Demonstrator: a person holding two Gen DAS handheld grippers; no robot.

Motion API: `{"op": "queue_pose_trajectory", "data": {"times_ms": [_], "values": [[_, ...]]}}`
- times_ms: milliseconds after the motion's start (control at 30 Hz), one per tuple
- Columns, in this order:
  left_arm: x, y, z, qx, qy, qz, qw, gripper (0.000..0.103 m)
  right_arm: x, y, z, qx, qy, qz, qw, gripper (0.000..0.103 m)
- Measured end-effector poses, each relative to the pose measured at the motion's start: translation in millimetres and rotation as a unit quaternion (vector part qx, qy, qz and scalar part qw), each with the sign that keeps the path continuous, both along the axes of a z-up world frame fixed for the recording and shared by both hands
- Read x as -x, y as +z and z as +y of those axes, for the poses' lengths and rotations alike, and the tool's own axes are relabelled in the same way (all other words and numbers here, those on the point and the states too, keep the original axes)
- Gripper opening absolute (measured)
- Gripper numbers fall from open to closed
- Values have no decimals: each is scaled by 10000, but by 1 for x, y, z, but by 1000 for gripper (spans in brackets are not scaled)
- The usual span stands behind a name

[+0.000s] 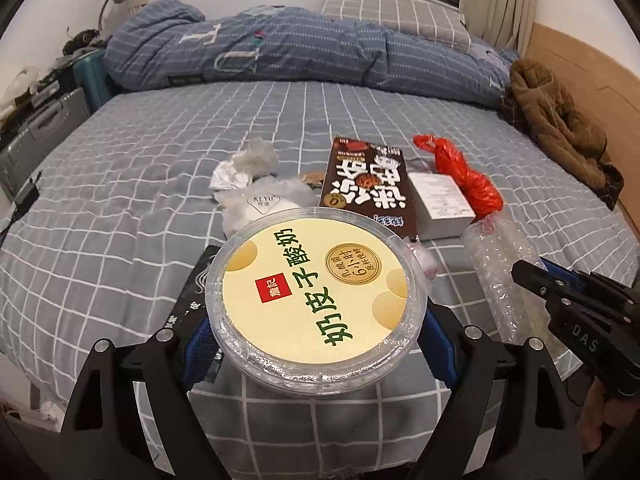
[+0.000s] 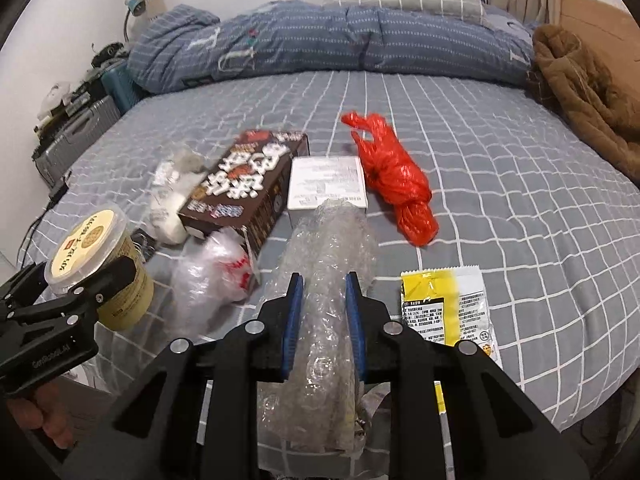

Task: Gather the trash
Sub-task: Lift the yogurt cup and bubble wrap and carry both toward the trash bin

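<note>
On my left, I am clamping the yogurt tub (image 1: pixel 316 300) in the left gripper (image 1: pixel 316 340), lifted off the bed (image 1: pixel 120 200); its smooth round wall risks slipping. Rightward, my right gripper (image 2: pixel 326 320) is squeezing the bubble wrap roll (image 2: pixel 328 264), whose free end could be dragging the white box (image 2: pixel 326 184).

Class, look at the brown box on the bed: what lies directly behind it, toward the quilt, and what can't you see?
Behind the brown box only bare checked bed sheet shows, up to the blue quilt. The box's underside and the sheet beneath it are covered.
</note>
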State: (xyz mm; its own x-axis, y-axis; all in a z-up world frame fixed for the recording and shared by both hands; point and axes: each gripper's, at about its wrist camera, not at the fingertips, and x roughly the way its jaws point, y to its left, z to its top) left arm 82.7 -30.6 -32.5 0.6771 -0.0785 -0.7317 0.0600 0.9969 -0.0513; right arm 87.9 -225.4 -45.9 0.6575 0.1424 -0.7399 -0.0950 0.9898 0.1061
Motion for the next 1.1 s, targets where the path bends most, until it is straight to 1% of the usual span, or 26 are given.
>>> {"op": "queue_pose_trajectory", "data": {"times_ms": [167,467,733,1100], "values": [[17,12,5,69,75,-121,9999,82,20,13,2,-23,38,-200,9998,21],[56,14,4,71,34,-82,9999,82,61,32,5,-51,95,-394,9992,21],[81,14,3,59,-2,-108,9999,82,88,34,2,-148,69,-402,9991,21],[113,0,6,64,3,27,10000,82,115,33,11,-145,177,-402,9989,21]]}}
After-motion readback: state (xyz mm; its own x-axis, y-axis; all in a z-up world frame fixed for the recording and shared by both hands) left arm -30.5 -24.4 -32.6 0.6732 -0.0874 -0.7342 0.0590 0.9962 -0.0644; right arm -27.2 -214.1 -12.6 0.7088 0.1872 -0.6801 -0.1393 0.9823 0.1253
